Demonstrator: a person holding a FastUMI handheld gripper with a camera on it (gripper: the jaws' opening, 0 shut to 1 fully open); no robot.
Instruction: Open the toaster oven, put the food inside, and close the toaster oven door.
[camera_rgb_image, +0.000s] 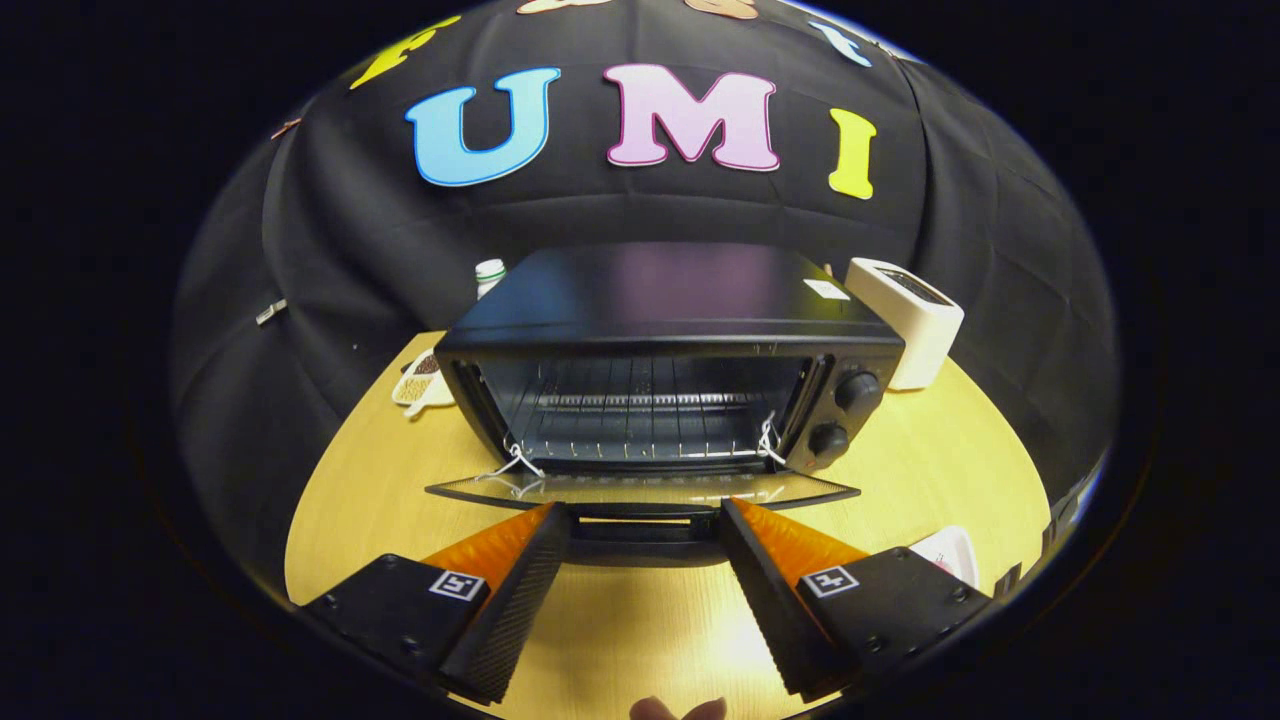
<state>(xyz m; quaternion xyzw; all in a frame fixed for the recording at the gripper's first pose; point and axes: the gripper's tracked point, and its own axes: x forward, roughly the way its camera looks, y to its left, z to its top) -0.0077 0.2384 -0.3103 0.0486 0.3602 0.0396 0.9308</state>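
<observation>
- The jaws (645, 520) stand wide apart, holding nothing, their tips at the handle of the lowered glass door (640, 488).
- The black metal toaster oven (670, 340) sits at twelve o'clock on the round pale wooden table (930, 470), its wire rack (640, 430) bare.
- A white boxy appliance (910, 315) stands at two o'clock.

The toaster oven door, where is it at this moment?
In the gripper view the toaster oven door lies folded down flat in front of the toaster oven, just ahead of the open gripper, whose fingers flank its handle.
</observation>
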